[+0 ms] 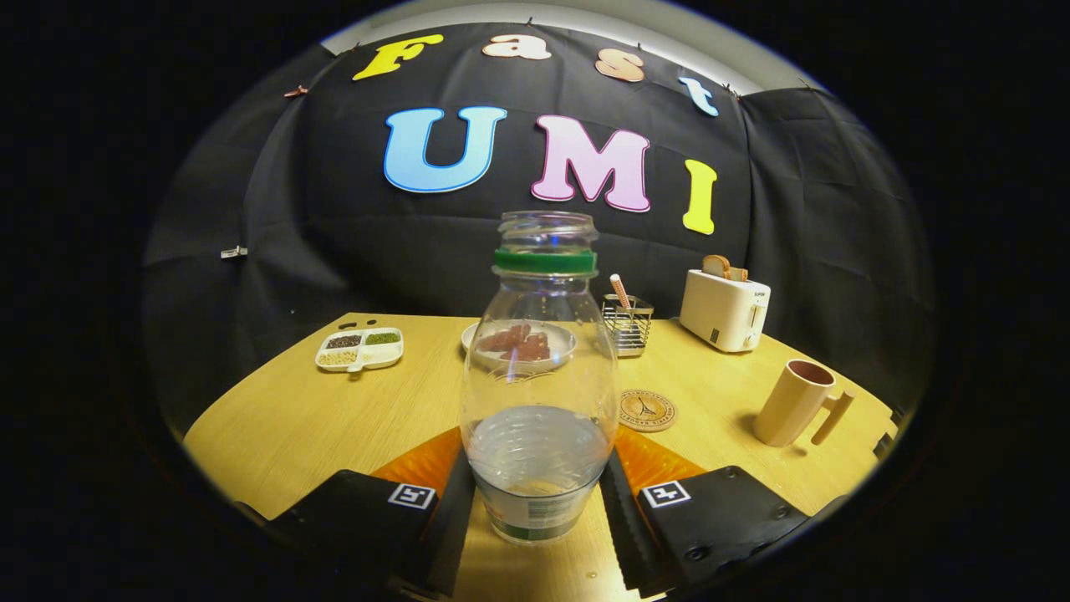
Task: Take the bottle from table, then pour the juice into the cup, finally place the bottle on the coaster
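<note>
Three ways this could slip, biggest object first:

1. The tabletop [284, 426] is crowded toward its far edge: a toaster [724, 309] at the far right corner, a wire rack [628, 324], a plate [489, 349] of red food and a divided snack dish [360, 349]. A wide swing toward the cup could knock one of them.
2. The bottle [539, 393] stands upright near the near edge, uncapped and part full, between the fingers of the gripper [537, 493]. They look closed against its lower sides, though I'd call the hold light. Clear ribbed plastic may flex or slide, and any early tilt spills juice.
3. The cup [792, 403] sits near the right edge, leaning in this view; its narrow mouth invites an overshoot.
4. The coaster [647, 410], just beyond the right finger, is small, so the bottle may land half off it.
</note>
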